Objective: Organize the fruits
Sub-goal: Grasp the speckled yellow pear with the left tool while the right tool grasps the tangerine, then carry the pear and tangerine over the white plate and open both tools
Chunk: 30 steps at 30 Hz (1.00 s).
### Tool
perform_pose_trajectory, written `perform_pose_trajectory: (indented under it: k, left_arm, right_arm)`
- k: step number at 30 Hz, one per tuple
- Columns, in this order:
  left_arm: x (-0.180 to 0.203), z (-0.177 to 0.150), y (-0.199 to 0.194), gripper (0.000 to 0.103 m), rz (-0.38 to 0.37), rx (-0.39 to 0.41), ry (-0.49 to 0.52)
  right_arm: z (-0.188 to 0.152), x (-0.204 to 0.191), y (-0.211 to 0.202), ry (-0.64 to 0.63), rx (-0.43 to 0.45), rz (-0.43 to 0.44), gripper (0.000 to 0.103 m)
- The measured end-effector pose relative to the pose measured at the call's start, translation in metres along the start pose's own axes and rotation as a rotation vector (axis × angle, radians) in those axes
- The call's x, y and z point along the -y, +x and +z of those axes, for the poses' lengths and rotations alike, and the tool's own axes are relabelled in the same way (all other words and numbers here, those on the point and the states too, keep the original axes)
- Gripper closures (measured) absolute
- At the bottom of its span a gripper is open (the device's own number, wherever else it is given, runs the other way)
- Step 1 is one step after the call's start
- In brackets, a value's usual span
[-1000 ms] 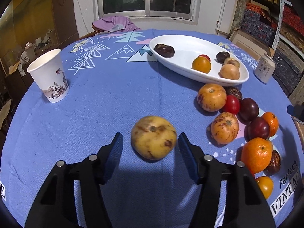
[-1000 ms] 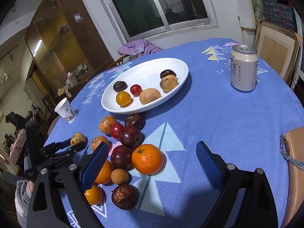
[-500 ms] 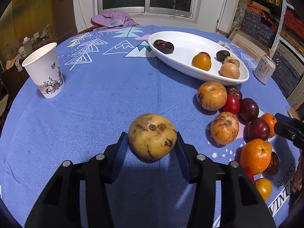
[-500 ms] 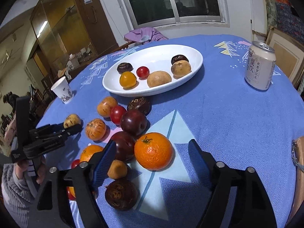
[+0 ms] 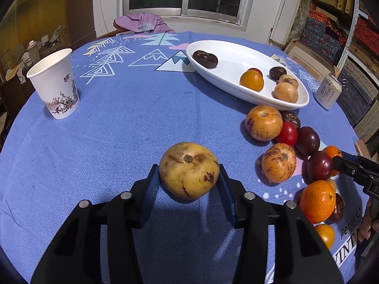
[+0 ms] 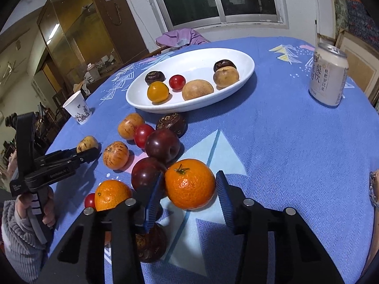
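Observation:
My left gripper [image 5: 189,184] is shut on a yellow-brown spotted fruit [image 5: 189,170] that rests on the blue tablecloth. My right gripper [image 6: 188,200] has its pads on either side of a large orange [image 6: 190,183]; the left pad touches it and a thin gap shows on the right. A white oval dish [image 6: 227,54] at the back holds several fruits, and it also shows in the left wrist view [image 5: 234,54]. A pile of loose plums, tomatoes and oranges [image 6: 151,146] lies in front of the dish.
A paper cup [image 5: 55,84] stands at the left of the table. A drinks can [image 6: 328,77] stands at the right. A purple cloth [image 5: 142,22] lies at the far edge under the window. A brown bag edge [image 6: 374,189] shows at the right.
My left gripper has closed onto the yellow-brown fruit. My right gripper has moved forward and narrowed around the large orange.

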State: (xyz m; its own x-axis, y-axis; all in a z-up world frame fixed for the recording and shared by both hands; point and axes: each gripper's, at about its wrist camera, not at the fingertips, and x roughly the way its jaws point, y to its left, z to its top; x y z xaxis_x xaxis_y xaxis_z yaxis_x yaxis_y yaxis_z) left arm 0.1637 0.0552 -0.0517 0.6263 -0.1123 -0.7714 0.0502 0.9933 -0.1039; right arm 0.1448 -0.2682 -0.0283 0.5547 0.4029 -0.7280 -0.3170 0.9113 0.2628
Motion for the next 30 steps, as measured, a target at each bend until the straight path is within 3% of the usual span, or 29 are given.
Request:
perform_pose_trajectory:
  k: [7,14,20,24,30]
  left_arm:
    - [0.002,-0.001,0.001,0.055,0.010,-0.001,0.013]
    - [0.002,0.000,-0.003,0.058,-0.015,0.016,0.003]
    - [0.007,0.011,-0.039,0.058,-0.028,0.128,-0.008]
    - [0.019,0.043,-0.067,0.058,-0.080,0.185,-0.019]
    - [0.059,0.105,-0.073,0.058,-0.058,0.265,0.045]
  right_arm:
    - [-0.007,-0.020,0.009,-0.126,-0.005,-0.122,0.056]
    - [-0.003,-0.012,-0.001,-0.084,0.018,-0.101,0.056]
    - [0.009,-0.002,-0.030,-0.015,0.113,-0.061,0.057]
    - [0.041,-0.007,-0.068,0.010,0.230,-0.022,0.057]
    - [0.110,-0.025,-0.075,-0.016,0.314,-0.014,0.057]
